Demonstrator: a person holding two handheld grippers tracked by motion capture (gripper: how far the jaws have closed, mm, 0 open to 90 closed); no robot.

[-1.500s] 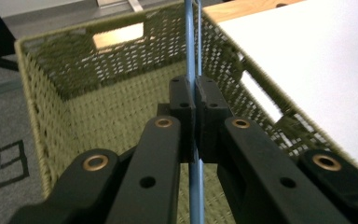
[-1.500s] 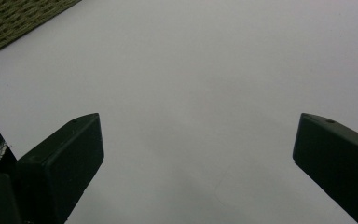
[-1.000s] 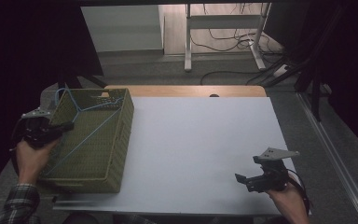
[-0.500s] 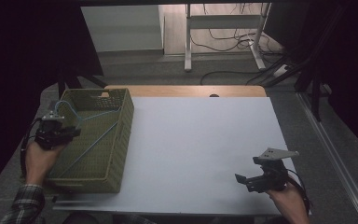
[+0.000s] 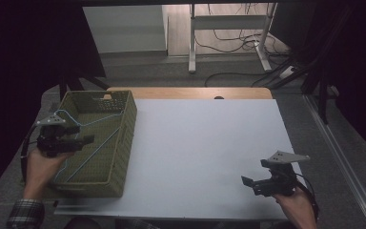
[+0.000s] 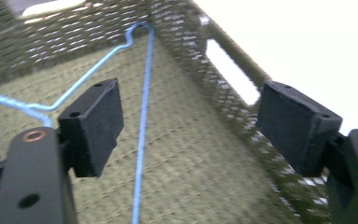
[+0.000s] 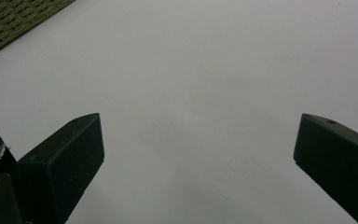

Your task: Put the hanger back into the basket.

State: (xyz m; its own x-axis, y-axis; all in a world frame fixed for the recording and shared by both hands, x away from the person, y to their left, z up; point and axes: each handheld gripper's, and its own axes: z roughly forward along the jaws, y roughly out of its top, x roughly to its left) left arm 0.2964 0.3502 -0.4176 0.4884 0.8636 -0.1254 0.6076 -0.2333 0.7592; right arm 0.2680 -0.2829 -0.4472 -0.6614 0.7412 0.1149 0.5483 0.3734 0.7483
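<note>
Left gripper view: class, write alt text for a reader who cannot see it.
A thin blue wire hanger lies inside a green woven basket, seen between the two open black jaws of the left hand-held gripper, which have just been opening and hold nothing. The white table shows beyond the basket's wall.

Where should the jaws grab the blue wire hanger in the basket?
Probably the blue wire hanger's long straight bar, coming from above: it lies slanted across the green basket, whose tall walls block the sides. The open left gripper hovers over it.
</note>
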